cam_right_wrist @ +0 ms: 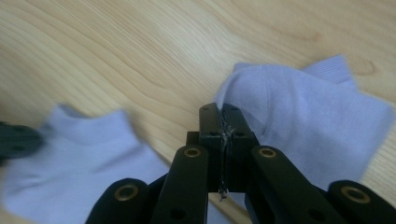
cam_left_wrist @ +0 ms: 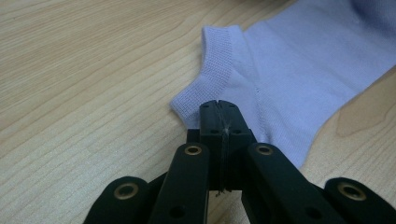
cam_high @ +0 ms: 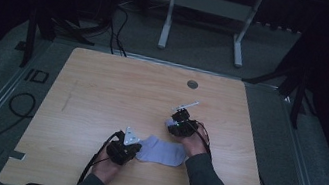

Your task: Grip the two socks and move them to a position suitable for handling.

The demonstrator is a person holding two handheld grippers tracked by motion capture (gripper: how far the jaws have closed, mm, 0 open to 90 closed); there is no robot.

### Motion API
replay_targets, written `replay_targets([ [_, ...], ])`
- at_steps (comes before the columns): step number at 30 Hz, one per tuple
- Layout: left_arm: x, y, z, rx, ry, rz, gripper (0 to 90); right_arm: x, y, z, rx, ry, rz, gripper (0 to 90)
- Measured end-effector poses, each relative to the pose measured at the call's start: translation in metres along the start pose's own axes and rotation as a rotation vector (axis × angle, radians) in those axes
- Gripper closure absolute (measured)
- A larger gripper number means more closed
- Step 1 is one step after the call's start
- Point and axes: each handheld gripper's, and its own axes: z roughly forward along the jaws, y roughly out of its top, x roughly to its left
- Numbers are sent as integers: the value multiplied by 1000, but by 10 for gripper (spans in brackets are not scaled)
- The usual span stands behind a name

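Sock (cam_high: 162, 152): lilac, flat on wooden surface (cam_high: 101, 97) at 6 o'clock. Left gripper (cam_left_wrist: 218, 108) fingers pinch its cuff; right gripper (cam_right_wrist: 223, 112) fingers pinch its toe end.

high view overhead; claw views close; sock (cam_high: 161, 151) shared.

Your wooden table (cam_high: 101, 92) has a round grey grommet (cam_high: 192, 84) near its far edge. Beyond it: white desk frame (cam_high: 207, 8), black cables (cam_high: 117, 29) on grey carpet.

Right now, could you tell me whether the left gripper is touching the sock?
Touching: in the left gripper view, the left gripper has its jaws shut on the sock by its cuff.
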Motion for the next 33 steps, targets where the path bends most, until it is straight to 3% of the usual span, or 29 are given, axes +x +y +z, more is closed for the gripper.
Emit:
replay_targets([
  [7, 0, 0, 0, 2, -1, 2, 900, 2, 5, -13, -61, 48, 23, 887],
  [17, 0, 0, 0, 0, 0, 2, 900, 1, 4, -12, -98, 117, 85, 888],
  [33, 1, 0, 0, 0, -2, 0, 900, -4, 0, -30, -148, 117, 86, 886],
])
